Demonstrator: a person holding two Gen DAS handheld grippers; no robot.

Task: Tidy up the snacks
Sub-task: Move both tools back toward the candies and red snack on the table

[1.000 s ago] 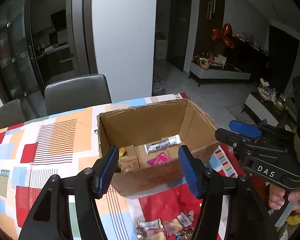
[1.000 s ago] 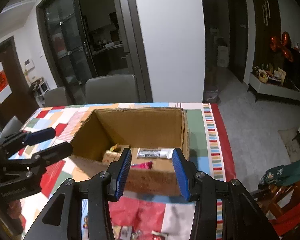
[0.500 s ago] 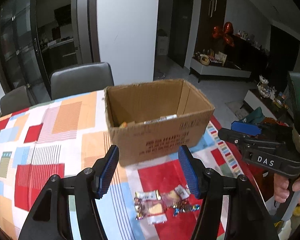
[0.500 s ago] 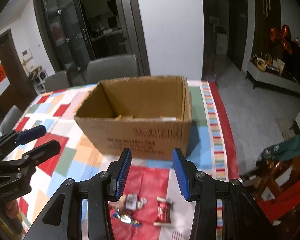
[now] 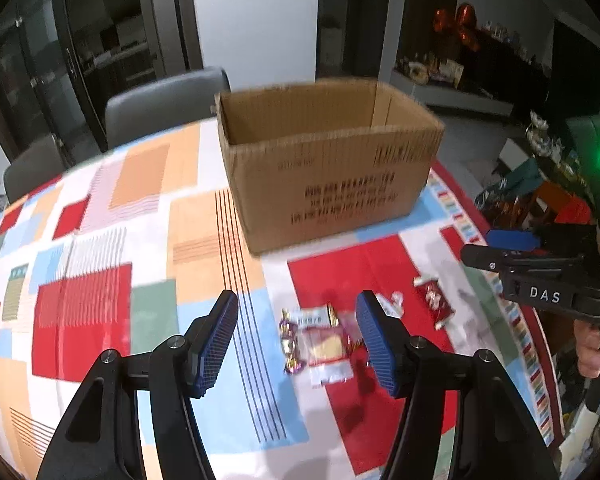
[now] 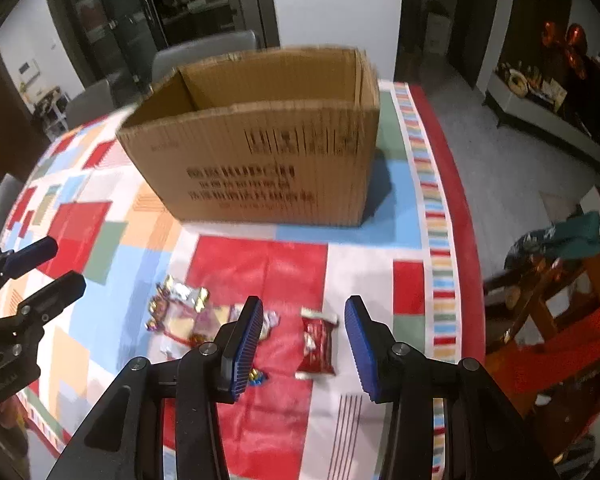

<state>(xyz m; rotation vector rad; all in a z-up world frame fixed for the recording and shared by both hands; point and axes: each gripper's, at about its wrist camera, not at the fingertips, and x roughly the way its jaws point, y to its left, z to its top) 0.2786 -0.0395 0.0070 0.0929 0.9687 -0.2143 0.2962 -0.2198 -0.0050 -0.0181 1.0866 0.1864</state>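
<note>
An open cardboard box (image 5: 328, 168) (image 6: 260, 148) stands on the patchwork tablecloth; its inside is hidden from here. In front of it lie loose snacks: a clear packet with a yellow cake (image 5: 326, 344), purple-wrapped candies (image 5: 290, 340) and a red packet (image 5: 434, 302) (image 6: 318, 344). My left gripper (image 5: 294, 304) hovers open above the clear packet and candies, touching nothing. My right gripper (image 6: 302, 312) is open above the red packet, which shows between its blue pads (image 6: 360, 336) without contact. Each gripper also appears in the other's view: right gripper (image 5: 500, 248), left gripper (image 6: 40, 268).
Grey chairs (image 5: 160, 104) stand behind the table. The table's right edge with a striped border (image 6: 440, 240) runs close to the red packet. Beyond that edge is a wooden chair (image 6: 548, 300) with cloth on it. A person's hand (image 5: 592, 344) holds the right gripper's handle.
Both grippers have drawn back from over the box and come down toward the snacks at the table's front. The box's contents have dropped out of sight. The jaws have kept their width.
</note>
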